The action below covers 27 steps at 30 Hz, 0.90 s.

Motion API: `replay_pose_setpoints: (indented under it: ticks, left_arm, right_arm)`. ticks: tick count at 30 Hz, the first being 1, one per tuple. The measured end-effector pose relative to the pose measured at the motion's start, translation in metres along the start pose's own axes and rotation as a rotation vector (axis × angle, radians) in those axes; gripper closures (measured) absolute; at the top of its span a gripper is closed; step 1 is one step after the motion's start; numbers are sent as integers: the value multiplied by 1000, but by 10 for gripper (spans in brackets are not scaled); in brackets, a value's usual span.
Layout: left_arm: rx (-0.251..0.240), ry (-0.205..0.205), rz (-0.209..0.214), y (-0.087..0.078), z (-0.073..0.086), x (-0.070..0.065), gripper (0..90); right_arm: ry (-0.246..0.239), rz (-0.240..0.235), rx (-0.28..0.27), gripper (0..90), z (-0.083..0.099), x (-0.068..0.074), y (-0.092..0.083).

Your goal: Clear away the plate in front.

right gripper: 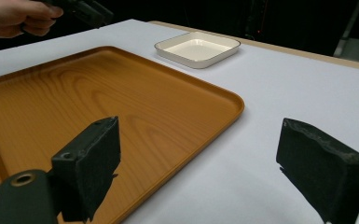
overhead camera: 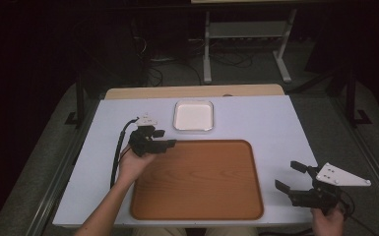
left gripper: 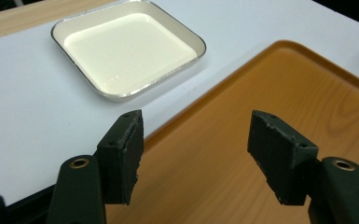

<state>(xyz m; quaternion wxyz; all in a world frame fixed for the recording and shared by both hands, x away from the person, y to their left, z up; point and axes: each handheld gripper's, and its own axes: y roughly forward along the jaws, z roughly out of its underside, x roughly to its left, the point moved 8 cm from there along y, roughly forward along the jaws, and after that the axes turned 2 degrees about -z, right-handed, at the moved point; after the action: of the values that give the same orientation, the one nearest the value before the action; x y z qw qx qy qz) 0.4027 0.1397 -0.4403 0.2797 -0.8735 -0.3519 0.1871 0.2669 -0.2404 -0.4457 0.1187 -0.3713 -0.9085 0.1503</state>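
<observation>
A wooden-look orange tray [overhead camera: 197,182] lies empty in the middle of the white table [overhead camera: 275,123]. Just beyond its far edge sits an empty square white dish [overhead camera: 193,115]. My left gripper [overhead camera: 166,138] hovers at the tray's far left corner, open, pointing right toward the dish. In the left gripper view the left gripper [left gripper: 196,126] has nothing between its jaws, with the tray [left gripper: 284,88] below and the dish [left gripper: 130,46] ahead. My right gripper [overhead camera: 288,174] stands open right of the tray; the right gripper [right gripper: 200,135] holds nothing.
A bare wooden strip [overhead camera: 192,91] runs along the table's far edge, with a metal stand [overhead camera: 246,34] on the floor behind. In the right gripper view the tray [right gripper: 74,93], the dish [right gripper: 197,46] and the other hand [right gripper: 14,16] appear farther off.
</observation>
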Motion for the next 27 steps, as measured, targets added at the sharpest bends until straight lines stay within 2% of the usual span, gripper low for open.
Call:
replay_pose_setpoints:
  ticks: [9, 22, 27]
  left_arm:
    - [27, -37, -13, 13, -13, 13, 375]
    - [55, -48, -38, 30, -29, 26, 383]
    - [59, -86, -44, 36, -38, 37, 388]
  right_arm:
    - [-2, -2, -3, 126, 0, -1, 0]
    - [-4, -4, -5, 126, 0, -1, -1]
    - [-2, -2, -9, 126, 0, -2, -1]
